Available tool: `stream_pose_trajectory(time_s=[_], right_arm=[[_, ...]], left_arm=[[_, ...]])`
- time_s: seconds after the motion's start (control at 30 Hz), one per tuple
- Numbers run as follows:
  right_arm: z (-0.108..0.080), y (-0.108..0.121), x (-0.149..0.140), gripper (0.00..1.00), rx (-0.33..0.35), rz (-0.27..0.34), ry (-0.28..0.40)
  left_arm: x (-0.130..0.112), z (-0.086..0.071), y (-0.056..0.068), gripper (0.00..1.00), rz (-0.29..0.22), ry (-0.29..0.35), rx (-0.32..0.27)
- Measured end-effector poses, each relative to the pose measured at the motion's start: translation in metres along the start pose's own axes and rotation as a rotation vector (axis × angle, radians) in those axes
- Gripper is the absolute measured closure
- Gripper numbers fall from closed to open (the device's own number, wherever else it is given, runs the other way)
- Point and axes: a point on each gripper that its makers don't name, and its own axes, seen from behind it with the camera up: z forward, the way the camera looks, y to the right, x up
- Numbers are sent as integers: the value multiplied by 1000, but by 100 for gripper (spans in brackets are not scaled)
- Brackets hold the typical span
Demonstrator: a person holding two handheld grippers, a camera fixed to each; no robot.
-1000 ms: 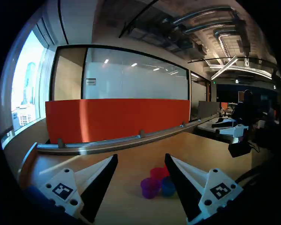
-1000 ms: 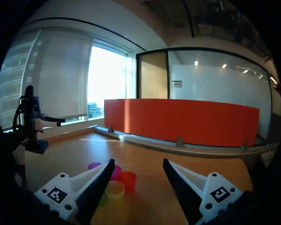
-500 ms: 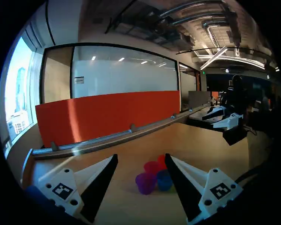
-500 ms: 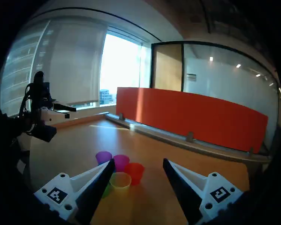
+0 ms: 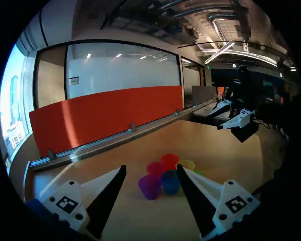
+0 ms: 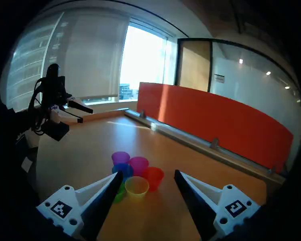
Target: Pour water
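Several small coloured cups stand clustered on the wooden table [image 5: 214, 148]. In the left gripper view I see the purple cup [image 5: 150, 187], blue cup [image 5: 171, 182], magenta cup [image 5: 156, 168], red cup [image 5: 169, 160] and yellow cup [image 5: 186, 164] just beyond my left gripper [image 5: 151, 166], which is open and empty. In the right gripper view the yellow cup [image 6: 136, 186] and red cup [image 6: 153, 177] sit between the open fingers of my right gripper [image 6: 148, 172], with the magenta cup [image 6: 139, 164], purple cup [image 6: 121, 157] and blue cup [image 6: 123, 170] behind. Both grippers hover above the table.
An orange divider panel [image 5: 106, 114] on a metal rail [image 5: 110, 140] runs along the table's far edge. The right gripper [image 5: 214, 122] hangs to the right. The left gripper [image 6: 87, 115], held by a dark-sleeved arm, hangs at left before bright windows [image 6: 144, 64].
Both cameras have swung and tipped toward the cups, so the cluster now sits higher and fuller between each pair of fingers. The cups have not moved; both grippers stay open.
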Motion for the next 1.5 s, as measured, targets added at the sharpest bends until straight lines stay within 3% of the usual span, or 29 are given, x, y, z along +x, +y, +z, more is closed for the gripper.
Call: stream_pose_trajectory(time_s=[0.47, 1.5], right_arm=[[7, -15, -19, 0, 71, -47, -78], [52, -61, -94, 0, 215, -19, -190]], left_arm=[[-21, 2, 10, 7, 8, -50, -58], [-42, 11, 6, 7, 28, -70, -44]])
